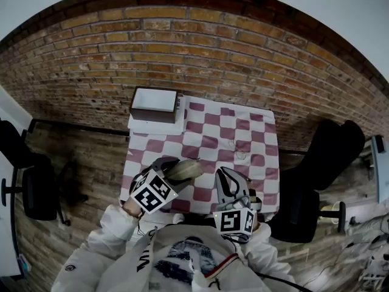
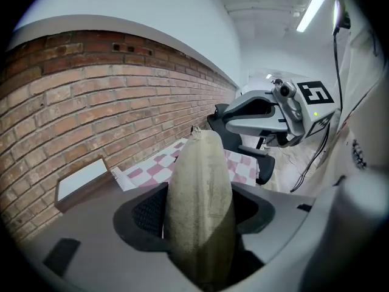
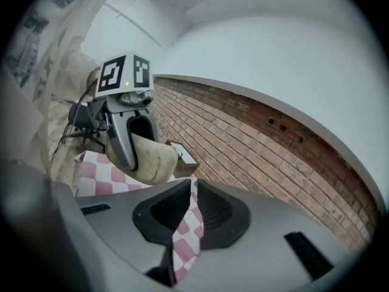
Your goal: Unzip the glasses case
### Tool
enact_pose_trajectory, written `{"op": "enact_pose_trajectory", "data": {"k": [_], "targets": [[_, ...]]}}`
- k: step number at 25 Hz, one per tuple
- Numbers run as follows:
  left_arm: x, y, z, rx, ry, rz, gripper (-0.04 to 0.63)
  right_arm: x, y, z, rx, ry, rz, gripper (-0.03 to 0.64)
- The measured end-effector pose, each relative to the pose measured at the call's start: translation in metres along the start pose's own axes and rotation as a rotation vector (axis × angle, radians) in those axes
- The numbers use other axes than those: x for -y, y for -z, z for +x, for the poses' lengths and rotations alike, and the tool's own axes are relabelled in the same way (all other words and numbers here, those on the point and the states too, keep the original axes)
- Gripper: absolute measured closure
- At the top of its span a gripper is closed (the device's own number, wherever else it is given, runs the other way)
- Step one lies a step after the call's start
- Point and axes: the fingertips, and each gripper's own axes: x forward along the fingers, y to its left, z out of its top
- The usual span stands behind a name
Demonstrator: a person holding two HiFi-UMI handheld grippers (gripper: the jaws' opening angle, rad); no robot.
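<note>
glasses case | beige, fuzzy, long oval pouch | small zip pull poking out at far tip, can't tell how far it's unzipped | clamped across the middle in left tongs, pointing away | held up over checkered tabletop

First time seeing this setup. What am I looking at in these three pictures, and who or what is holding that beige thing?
There is no robot here: a person holds a two-jaw gripper in each hand. The head view looks down from a camera on their head. Each of the other two pictures comes from a camera riding on one gripper. The left gripper clamps the beige glasses case. The right gripper is shut and empty. At the far corner of the checked cloth stands a white box.
</note>
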Motion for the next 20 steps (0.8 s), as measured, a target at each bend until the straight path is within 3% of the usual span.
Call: {"op": "enact_pose_trajectory", "data": {"k": [12,20], "targets": [[-0.001,-0.027,-0.009,0.175,-0.077,-0.1,0.308,0.035,0.009,-0.011,0.096,-0.012,0.514,0.597],[-0.011,-0.057,-0.031,0.395,-0.153,-0.217,0.308,0.059,0.017,-0.023,0.151,0.06,0.703,0.598]]}}
